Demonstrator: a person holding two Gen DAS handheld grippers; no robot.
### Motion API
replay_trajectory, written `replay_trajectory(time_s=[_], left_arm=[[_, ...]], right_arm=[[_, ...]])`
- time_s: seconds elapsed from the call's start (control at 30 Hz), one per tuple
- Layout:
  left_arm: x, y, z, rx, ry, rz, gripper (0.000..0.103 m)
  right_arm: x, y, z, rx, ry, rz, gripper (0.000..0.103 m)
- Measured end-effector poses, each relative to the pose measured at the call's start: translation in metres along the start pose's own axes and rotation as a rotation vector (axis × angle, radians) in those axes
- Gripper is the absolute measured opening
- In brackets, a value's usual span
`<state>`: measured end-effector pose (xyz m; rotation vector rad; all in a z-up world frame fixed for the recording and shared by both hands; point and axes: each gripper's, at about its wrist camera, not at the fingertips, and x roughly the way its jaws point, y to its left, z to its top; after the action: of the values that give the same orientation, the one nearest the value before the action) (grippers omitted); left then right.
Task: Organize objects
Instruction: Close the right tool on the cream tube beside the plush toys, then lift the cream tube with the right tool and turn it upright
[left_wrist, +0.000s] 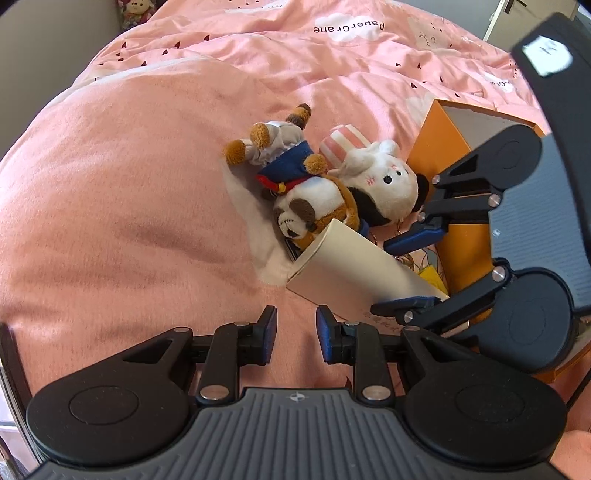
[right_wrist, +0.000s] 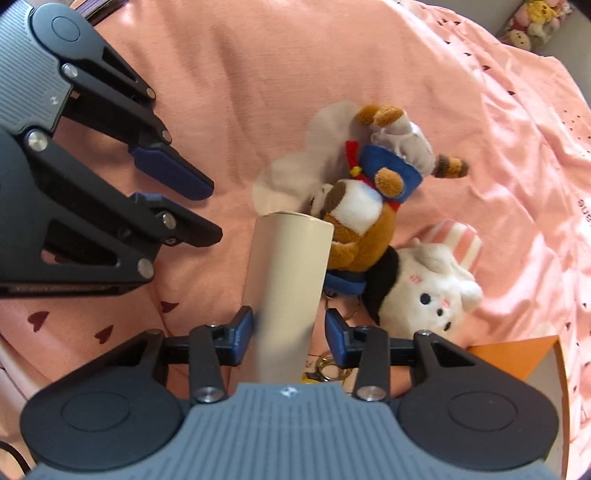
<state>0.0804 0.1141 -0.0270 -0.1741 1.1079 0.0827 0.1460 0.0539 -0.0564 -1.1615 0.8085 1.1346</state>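
Note:
A tall beige box (right_wrist: 288, 258) lies tilted on the pink bedspread (right_wrist: 229, 74), its far end against a brown dog plush (right_wrist: 362, 229) in a blue sailor outfit. My right gripper (right_wrist: 290, 330) stands around the box's near end. The left pad touches it, while a gap shows at the right pad, so the gripper is open. A white rabbit plush (right_wrist: 424, 295) lies just right of the dog. In the left wrist view the same box (left_wrist: 351, 269), dog (left_wrist: 314, 199) and rabbit (left_wrist: 384, 184) show. My left gripper (left_wrist: 297, 325) hovers over bare bedspread, narrowly open and empty.
An open orange box (left_wrist: 439, 140) sits behind the right gripper (left_wrist: 399, 271), next to the rabbit. Key rings (right_wrist: 328, 365) and a small yellow item (left_wrist: 432, 277) lie under the beige box. Several stuffed toys (right_wrist: 532, 22) sit at the far edge of the bed.

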Motion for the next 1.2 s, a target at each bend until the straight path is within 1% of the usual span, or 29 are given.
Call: replay_trajectory(time_s=[0.03,0.07,0.2,0.23,0.33,0.4,0.43,0.47,0.53,0.57,0.6,0.63,0.67,0.73,0.8,0.87,0.9,1.07,1.13,1.2], left_arm=[[0.0,0.0,0.0,-0.002,-0.001,0.0,0.03],[0.0,0.001,0.0,-0.005,-0.001,0.0,0.03],[-0.001,0.004,-0.002,-0.014,-0.004,-0.005,0.03],[-0.001,0.005,-0.001,-0.017,-0.006,-0.008,0.03],[-0.001,0.006,-0.001,-0.021,-0.007,-0.014,0.03],[0.0,0.005,-0.001,-0.019,-0.007,-0.012,0.03],[0.001,0.004,-0.001,-0.016,-0.006,-0.011,0.03],[0.001,0.003,-0.002,-0.013,-0.005,-0.01,0.03],[0.001,0.001,-0.002,-0.002,-0.006,-0.004,0.03],[0.0,0.001,-0.003,0.005,-0.007,0.003,0.03],[0.0,0.0,-0.003,0.011,-0.007,0.012,0.03],[0.001,-0.001,-0.004,0.016,-0.008,0.02,0.03],[0.001,-0.002,-0.005,0.022,-0.008,0.027,0.03],[0.001,-0.004,-0.007,0.041,-0.006,0.037,0.03],[0.002,-0.007,-0.009,0.068,-0.008,0.053,0.03],[0.004,-0.01,-0.012,0.091,-0.006,0.069,0.03],[0.005,-0.011,-0.013,0.1,-0.005,0.074,0.03],[0.009,-0.013,-0.018,0.124,-0.003,0.091,0.031],[0.009,-0.01,-0.018,0.115,-0.003,0.085,0.031],[0.009,-0.007,-0.018,0.104,-0.004,0.076,0.031]], right_arm=[[-0.001,0.001,-0.001,0.008,0.0,-0.02,0.05],[-0.001,0.0,-0.002,0.021,0.0,-0.038,0.052],[-0.006,-0.007,-0.009,0.131,-0.015,-0.053,0.051],[-0.009,-0.008,-0.012,0.158,-0.023,-0.061,0.05],[-0.017,-0.011,-0.021,0.239,-0.058,-0.08,0.041],[-0.023,-0.009,-0.026,0.275,-0.08,-0.149,0.031],[-0.024,-0.008,-0.029,0.287,-0.087,-0.175,0.028],[-0.025,-0.005,-0.029,0.313,-0.1,-0.175,0.028],[-0.03,-0.008,-0.033,0.368,-0.141,-0.133,0.028],[-0.033,-0.005,-0.029,0.386,-0.16,-0.12,0.028],[-0.036,0.001,-0.029,0.393,-0.173,-0.121,0.029],[-0.039,0.023,-0.027,0.392,-0.186,-0.129,0.031],[-0.041,0.038,-0.024,0.389,-0.197,-0.14,0.036],[-0.04,0.046,-0.021,0.376,-0.213,-0.164,0.044],[-0.034,0.056,-0.022,0.348,-0.222,-0.225,0.05],[-0.023,0.065,-0.022,0.322,-0.223,-0.3,0.061],[-0.019,0.07,-0.023,0.316,-0.217,-0.323,0.063],[-0.002,0.075,-0.024,0.335,-0.205,-0.311,0.063],[0.006,0.077,-0.024,0.329,-0.201,-0.329,0.064],[0.011,0.082,-0.022,0.308,-0.196,-0.365,0.064]])
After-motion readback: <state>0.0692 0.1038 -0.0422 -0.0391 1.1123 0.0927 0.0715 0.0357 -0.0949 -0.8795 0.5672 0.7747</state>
